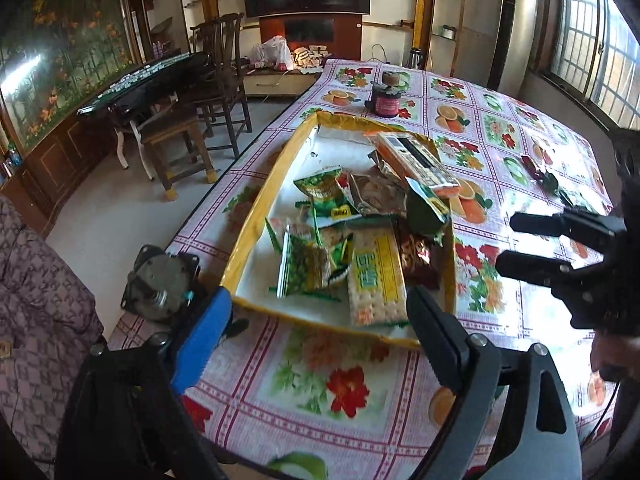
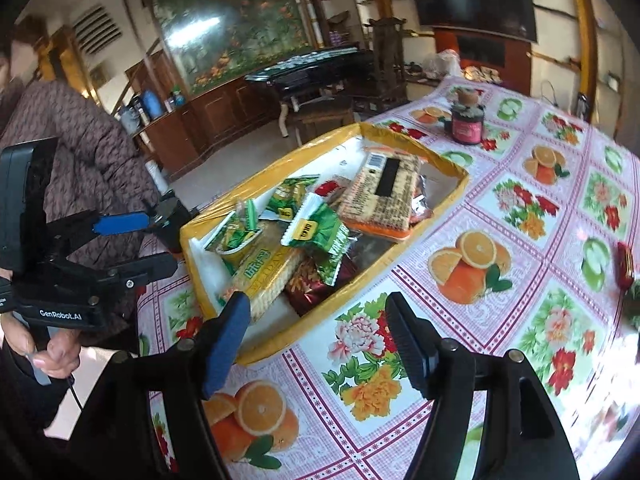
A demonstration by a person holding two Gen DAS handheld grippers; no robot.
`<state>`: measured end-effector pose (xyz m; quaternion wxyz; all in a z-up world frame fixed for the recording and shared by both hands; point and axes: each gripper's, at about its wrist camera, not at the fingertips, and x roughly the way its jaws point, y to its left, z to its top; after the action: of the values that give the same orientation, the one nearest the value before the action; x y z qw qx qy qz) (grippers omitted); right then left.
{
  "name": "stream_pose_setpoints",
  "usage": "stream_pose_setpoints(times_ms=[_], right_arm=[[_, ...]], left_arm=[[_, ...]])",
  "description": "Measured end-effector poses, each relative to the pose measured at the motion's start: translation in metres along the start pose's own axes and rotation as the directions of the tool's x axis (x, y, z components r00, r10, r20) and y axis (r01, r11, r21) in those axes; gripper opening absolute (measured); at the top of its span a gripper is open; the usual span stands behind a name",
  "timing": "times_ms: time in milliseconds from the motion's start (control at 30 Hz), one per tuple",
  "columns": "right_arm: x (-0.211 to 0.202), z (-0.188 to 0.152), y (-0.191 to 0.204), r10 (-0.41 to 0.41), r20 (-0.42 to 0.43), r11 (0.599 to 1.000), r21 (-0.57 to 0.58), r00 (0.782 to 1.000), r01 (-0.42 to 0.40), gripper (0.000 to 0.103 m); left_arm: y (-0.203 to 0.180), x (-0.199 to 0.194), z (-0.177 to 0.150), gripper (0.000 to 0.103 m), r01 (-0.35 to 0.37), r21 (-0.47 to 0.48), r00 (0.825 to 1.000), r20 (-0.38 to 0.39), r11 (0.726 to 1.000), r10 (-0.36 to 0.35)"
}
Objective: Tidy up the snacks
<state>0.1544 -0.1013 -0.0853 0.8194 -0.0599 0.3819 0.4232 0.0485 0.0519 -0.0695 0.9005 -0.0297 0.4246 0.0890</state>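
A shallow tray [image 1: 260, 216] with a yellow-taped rim and white floor sits on the table [image 1: 320, 380] near its left edge, on a pink-checked cloth printed with oranges and flowers. The snacks lie heaped toward the tray's right wall, while the strip of white floor along its left wall shows bare.

Contents: a long cracker pack [image 1: 376, 276] with a yellow-and-green label lies at the tray's near end; green pea packets [image 1: 326, 192] overlap one another at the centre; a dark red foil packet [image 1: 416, 256] lies against the right wall; a brown foil packet [image 1: 376, 196] sits mid-pile. A flat orange-edged pack [image 1: 418, 160] printed with text and a black bar lies tilted on top of the heap, overhanging the right rim.

A small dark jar [image 1: 385, 96] with a pink label and cork stopper stands beyond the tray's far end, well apart from it. A red-wrapped item [image 2: 624, 264] lies near the table's right edge.

The left gripper [image 1: 316, 344] hangs over the tray's near edge, fingers spread wide and holding nothing. The right gripper [image 2: 316, 344] hangs over the cloth just beside the tray's near right corner, fingers likewise apart and empty.
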Motion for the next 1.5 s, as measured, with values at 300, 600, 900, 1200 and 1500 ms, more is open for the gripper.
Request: stream_pose_setpoints(times_ms=[300,600,900,1200,1500], right_arm=[[-0.009,0.006,0.017,0.052,0.001,0.989,-0.141,0.999,-0.052,0.071],[-0.012,0.008,0.030,0.048,-0.007,0.973,-0.226,0.999,-0.048,0.071],[-0.011,0.006,0.038,0.036,-0.028,0.960,-0.276,0.999,-0.042,0.071],[-0.011,0.007,0.041,0.040,-0.038,0.951,-0.305,0.998,-0.050,0.071],[-0.008,0.005,0.049,0.034,-0.047,0.938,-0.342,0.998,-0.048,0.071]], left_arm=[[-0.003,-0.019,-0.016,0.093,-0.029,0.009,0.999,0.018,1.000,0.029],[-0.001,-0.036,-0.029,0.094,-0.055,0.011,0.998,0.036,0.998,0.055],[-0.002,-0.044,-0.041,0.095,-0.056,0.017,0.998,0.034,0.998,0.056],[0.000,-0.046,-0.046,0.095,-0.055,0.002,0.998,0.029,0.998,0.055],[-0.002,-0.051,-0.046,0.092,-0.074,0.002,0.995,0.066,0.997,0.074]])
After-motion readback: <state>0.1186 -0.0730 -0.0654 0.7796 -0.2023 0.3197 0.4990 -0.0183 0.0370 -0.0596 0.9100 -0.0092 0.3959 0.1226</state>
